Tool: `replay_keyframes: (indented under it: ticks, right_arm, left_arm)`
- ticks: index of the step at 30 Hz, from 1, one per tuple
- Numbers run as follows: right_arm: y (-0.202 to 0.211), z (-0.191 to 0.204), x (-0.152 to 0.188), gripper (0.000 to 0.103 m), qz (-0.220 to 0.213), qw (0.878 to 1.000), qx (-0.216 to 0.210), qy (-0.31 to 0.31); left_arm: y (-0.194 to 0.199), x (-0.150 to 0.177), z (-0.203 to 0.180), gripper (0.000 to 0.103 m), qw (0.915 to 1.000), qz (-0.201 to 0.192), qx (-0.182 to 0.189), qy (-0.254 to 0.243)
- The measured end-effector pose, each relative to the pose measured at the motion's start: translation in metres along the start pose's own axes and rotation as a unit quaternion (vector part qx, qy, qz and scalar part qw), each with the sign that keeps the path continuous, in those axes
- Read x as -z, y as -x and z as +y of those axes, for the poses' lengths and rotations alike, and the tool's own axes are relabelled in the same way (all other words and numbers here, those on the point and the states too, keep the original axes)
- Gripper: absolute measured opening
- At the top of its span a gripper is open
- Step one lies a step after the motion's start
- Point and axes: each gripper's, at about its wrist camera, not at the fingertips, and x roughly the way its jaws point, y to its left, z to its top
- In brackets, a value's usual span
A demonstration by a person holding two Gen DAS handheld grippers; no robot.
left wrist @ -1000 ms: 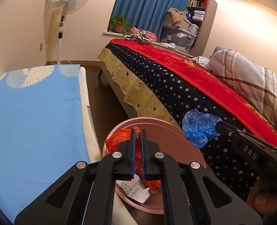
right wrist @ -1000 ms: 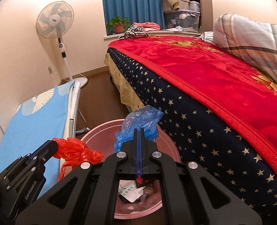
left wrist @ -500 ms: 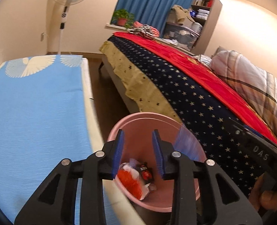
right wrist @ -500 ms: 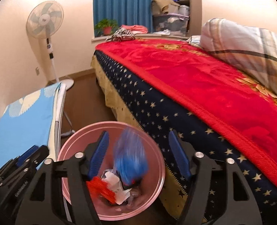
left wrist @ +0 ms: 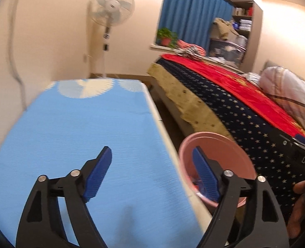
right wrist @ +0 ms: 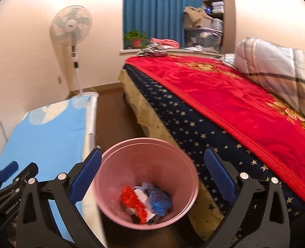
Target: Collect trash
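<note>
The right gripper (right wrist: 152, 165) hangs above the pink bin (right wrist: 119, 155) with its blue pads spread as wide as they go and nothing between them. The jaws have just been opening, and the reason lies at the bottom of the bin: a crumpled blue bag (right wrist: 159, 199) sits there beside a red bag (right wrist: 134, 202), with scraps of white paper (right wrist: 141, 196) tucked between the two. The bin stands on the floor in the narrow gap between the bed (right wrist: 224, 103) and the blue mat (right wrist: 45, 136), a handy spot for someone clearing litter from either side.

The left gripper (left wrist: 152, 169) is spread open too, empty, its jaws likewise just opened. In its own view it points out over the blue mat, with the bin off to the right behind one pad. A hand (left wrist: 301, 206) shows at the right edge, wrapped around the other tool.

A second ago things stood otherwise. Both pairs of pads were pressed together, the left on the red bag and the right on the blue one, each held just over the bin's mouth. Half a second ago the pads were parting and the blue bag was a blur in mid-fall. Now both bags lie in the bin, and the left gripper has swung away from the bin toward the mat. From what shows here, this load of trash is delivered; no more litter is in sight on the mat or the bed.
</note>
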Motion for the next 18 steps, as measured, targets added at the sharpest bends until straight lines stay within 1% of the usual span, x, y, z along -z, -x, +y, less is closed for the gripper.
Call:
replay_keyframes:
  ticks: [2, 4, 6, 7, 9, 12, 15, 18]
  right_arm:
    - [0.013, 0.011, 0.004, 0.098, -0.010, 1.000, -0.002, 0.015]
    - [0.022, 0.017, 0.008, 0.098, -0.015, 1.000, -0.001, 0.022]
    - [0.031, 0.022, 0.012, 0.098, -0.014, 1.000, -0.010, 0.022]
    - [0.035, 0.025, 0.015, 0.098, -0.013, 1.000, -0.014, 0.024]
    - [0.041, 0.029, 0.021, 0.098, -0.008, 0.999, -0.024, 0.024]
    - [0.049, 0.032, 0.032, 0.098, 0.014, 0.999, -0.042, 0.019]
    - [0.055, 0.036, 0.041, 0.098, 0.020, 0.998, -0.045, 0.031]
    - [0.054, 0.040, 0.045, 0.098, 0.021, 0.998, -0.048, 0.034]
  left_arm:
    - [0.017, 0.002, 0.007, 0.079, 0.9998, -0.006, -0.018, -0.004]
    - [0.032, 0.005, 0.015, 0.080, 0.9994, -0.009, -0.032, 0.004]
    - [0.050, 0.011, 0.023, 0.087, 0.9990, -0.009, -0.043, 0.014]
    - [0.058, 0.015, 0.025, 0.095, 0.9986, -0.008, -0.051, 0.015]
    - [0.072, 0.024, 0.028, 0.095, 0.9982, -0.004, -0.059, 0.013]
    - [0.092, 0.032, 0.031, 0.095, 0.9973, -0.010, -0.073, 0.005]
    - [0.111, 0.041, 0.038, 0.095, 0.9964, -0.016, -0.083, 0.007]
    - [0.111, 0.044, 0.040, 0.095, 0.9953, -0.021, -0.095, 0.004]
